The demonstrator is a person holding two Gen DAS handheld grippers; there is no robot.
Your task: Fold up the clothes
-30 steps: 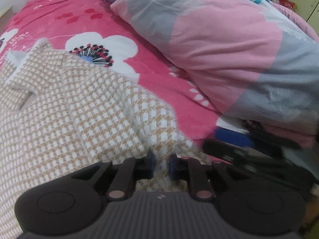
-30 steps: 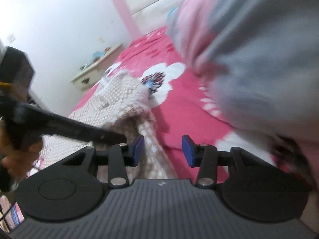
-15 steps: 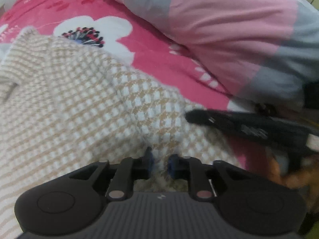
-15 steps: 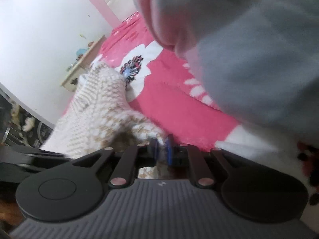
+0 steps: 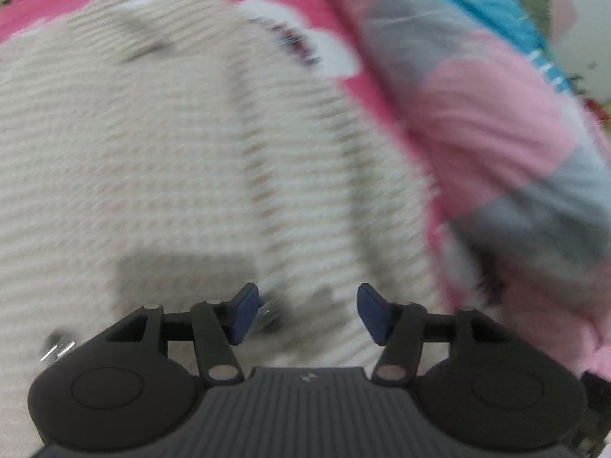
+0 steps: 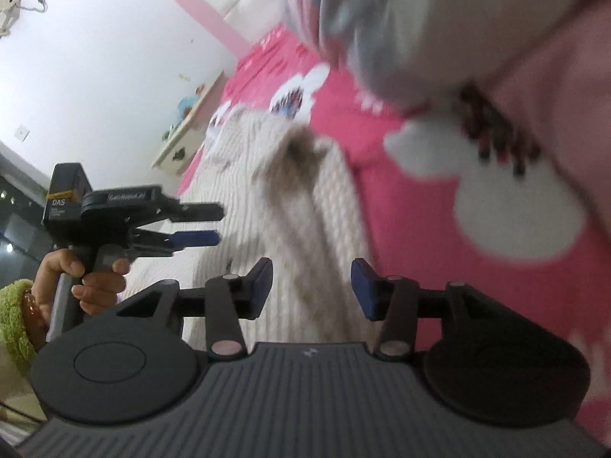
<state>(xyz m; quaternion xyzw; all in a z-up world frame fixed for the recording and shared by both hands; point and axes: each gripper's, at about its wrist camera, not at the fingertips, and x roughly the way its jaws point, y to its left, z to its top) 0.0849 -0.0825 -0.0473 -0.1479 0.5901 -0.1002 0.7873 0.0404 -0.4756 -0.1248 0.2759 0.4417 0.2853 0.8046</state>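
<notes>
A beige and white checked knit garment [image 5: 172, 160] lies spread on the pink flowered bed sheet [image 5: 294, 4], blurred by motion. My left gripper [image 5: 305, 315] hovers over it, its jaws opening with nothing pinched between the blue pads. In the right wrist view the same garment [image 6: 298, 206] runs away from me in a raised fold. My right gripper [image 6: 312, 290] is above its near end, jaws opening, no cloth between the pads. The left gripper [image 6: 214, 223], held by a hand [image 6: 91, 282], shows at the left with its fingers apart.
A bulky pink and grey quilt [image 5: 496, 122] is heaped along the right side of the bed, close to the garment. It fills the upper right of the right wrist view too [image 6: 458, 19]. A bedside cabinet [image 6: 183, 133] stands by the white wall.
Both grippers were pinched on the garment's edge half a second ago and have let it go; their jaws now stand apart. Both views have swung, and the fold lies on the garment.
</notes>
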